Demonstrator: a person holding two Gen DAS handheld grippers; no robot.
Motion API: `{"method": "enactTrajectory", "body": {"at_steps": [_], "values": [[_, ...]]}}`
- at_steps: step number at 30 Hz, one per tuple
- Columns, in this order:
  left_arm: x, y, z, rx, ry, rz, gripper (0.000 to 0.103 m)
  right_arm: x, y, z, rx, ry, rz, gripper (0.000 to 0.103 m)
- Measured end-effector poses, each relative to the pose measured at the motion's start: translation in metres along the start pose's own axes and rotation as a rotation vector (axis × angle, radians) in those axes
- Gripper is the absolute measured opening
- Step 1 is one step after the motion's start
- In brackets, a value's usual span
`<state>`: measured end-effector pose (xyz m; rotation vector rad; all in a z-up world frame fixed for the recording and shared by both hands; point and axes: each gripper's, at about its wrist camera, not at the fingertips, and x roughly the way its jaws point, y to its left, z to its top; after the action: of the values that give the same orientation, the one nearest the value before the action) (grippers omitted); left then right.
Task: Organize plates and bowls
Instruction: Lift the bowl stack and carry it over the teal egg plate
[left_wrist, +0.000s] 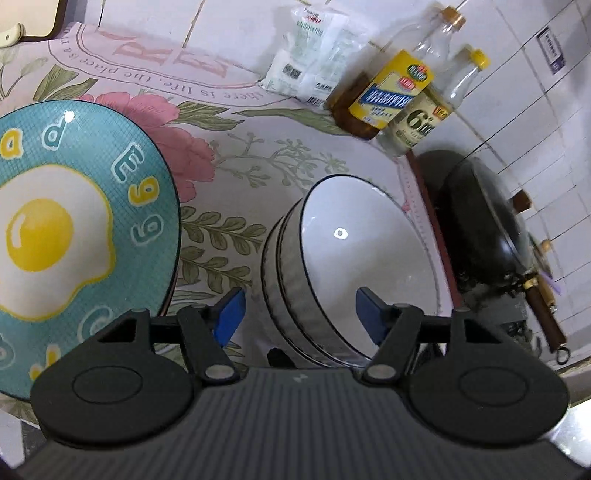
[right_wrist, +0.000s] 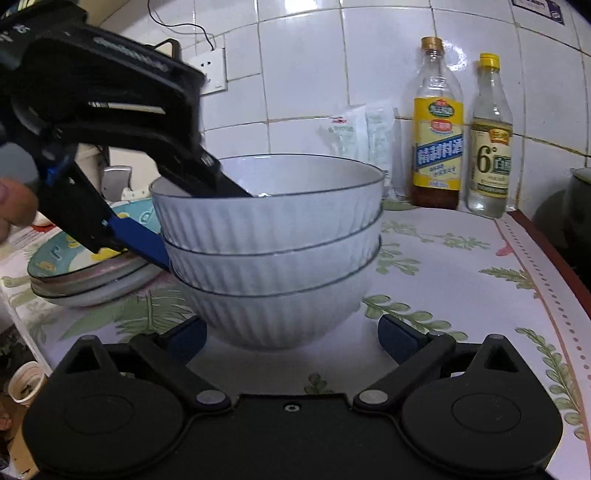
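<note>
A floral tabletop (right_wrist: 443, 266) meets a tiled wall. Three empty bowls (right_wrist: 269, 236) are stacked mid-table, plates (right_wrist: 92, 280) piled just left. Left tongs (right_wrist: 207, 225) straddle the top bowl's rim, apparently not gripping; right tongs (right_wrist: 291, 338) gape wide before the stack.

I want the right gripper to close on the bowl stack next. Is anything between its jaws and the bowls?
Nothing visible. The right gripper stands open just short of the bottom bowl of the bowl stack, with only bare tablecloth between. The left gripper straddles the top rim, well above.
</note>
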<state>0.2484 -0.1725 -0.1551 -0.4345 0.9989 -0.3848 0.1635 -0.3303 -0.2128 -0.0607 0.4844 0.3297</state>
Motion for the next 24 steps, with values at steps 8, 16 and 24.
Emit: {"method": "enactTrajectory", "body": {"at_steps": [8,16,24], "values": [[0.009,-0.004,0.000,0.032,-0.018,0.076,0.043,0.010,0.003,0.007,-0.055,-0.019,0.031,0.102],[0.009,-0.005,-0.003,0.068,-0.035,0.073,0.043,0.013,0.001,0.008,-0.048,-0.011,0.043,0.102],[0.003,-0.013,-0.010,0.147,-0.061,0.085,0.043,0.013,0.001,0.013,-0.050,0.014,0.043,0.102]]}}
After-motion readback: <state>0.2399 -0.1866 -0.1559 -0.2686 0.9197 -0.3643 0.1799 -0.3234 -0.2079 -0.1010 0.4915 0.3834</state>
